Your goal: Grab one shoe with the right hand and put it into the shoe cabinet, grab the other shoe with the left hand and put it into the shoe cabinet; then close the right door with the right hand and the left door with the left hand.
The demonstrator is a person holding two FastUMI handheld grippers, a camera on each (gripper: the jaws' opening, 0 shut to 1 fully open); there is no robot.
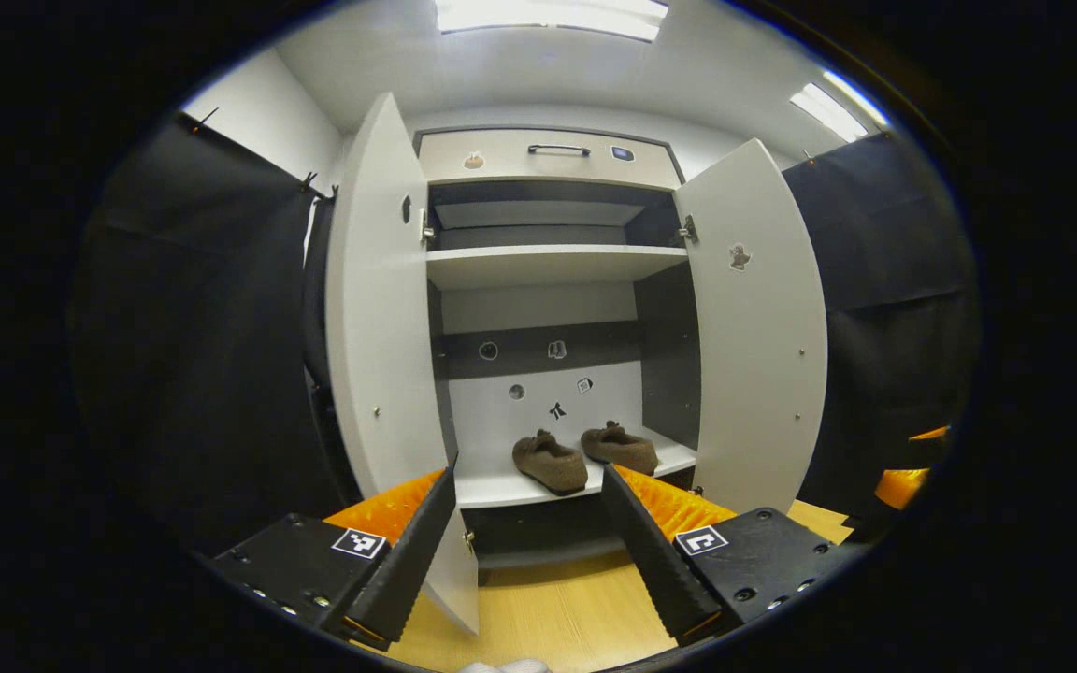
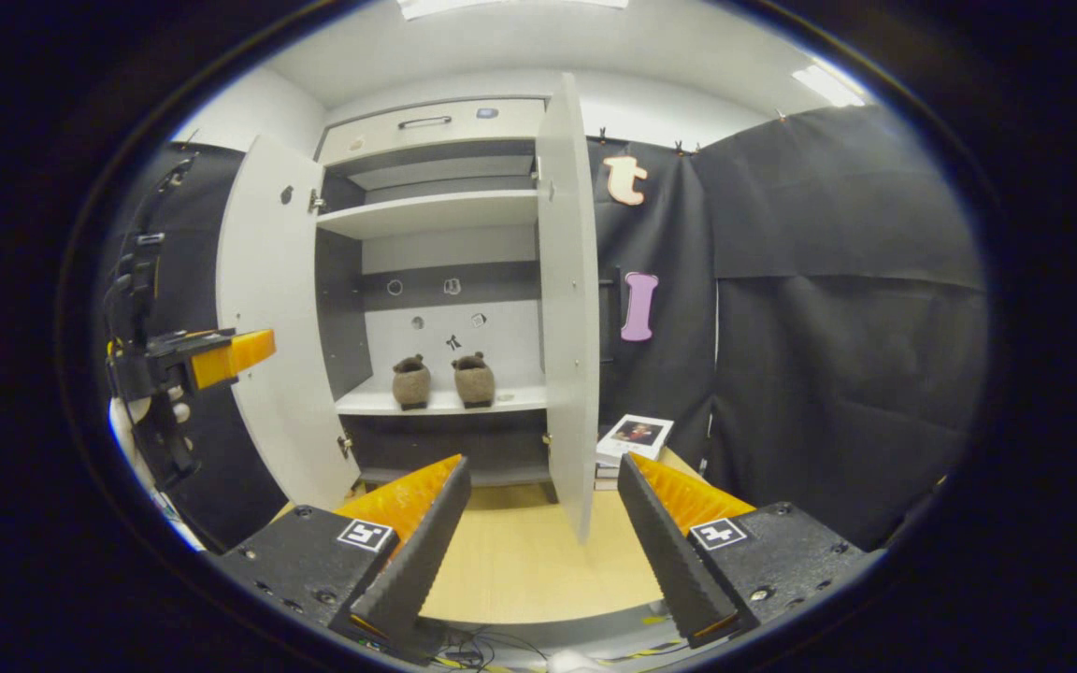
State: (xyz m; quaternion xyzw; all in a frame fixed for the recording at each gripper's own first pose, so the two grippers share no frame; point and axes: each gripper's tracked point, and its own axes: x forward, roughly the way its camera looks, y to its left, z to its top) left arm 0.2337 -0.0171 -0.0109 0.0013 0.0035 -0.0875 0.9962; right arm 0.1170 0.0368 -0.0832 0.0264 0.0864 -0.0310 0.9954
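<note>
facing shoe cabinet (image 1: 548, 266) | left tongs (image 1: 529, 551) spread wide, empty | right tongs (image 2: 543, 547) spread wide, empty | both shoes (image 1: 550, 462) shelved

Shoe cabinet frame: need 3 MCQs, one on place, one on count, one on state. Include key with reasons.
1. Where do the brown fuzzy shoes sit?
A. On the wooden floor
B. On the cabinet's lower shelf
C. On the upper shelf

2. How many shoes are inside the white two-door shoe cabinet?
A. None
B. One
C. Two

3. What state are the cabinet doors in?
A. Both open
B. Both closed
C. Left closed, right open

Key:
1. B: both brown fuzzy shoes rest side by side on the lower shelf, while the upper shelf is bare.
2. C: the right gripper view shows a pair inside the white two-door shoe cabinet, neither held; left gripper and right gripper have their jaws apart with nothing between them.
3. A: the left door and right door both swing outward, leaving the inside exposed.
</note>
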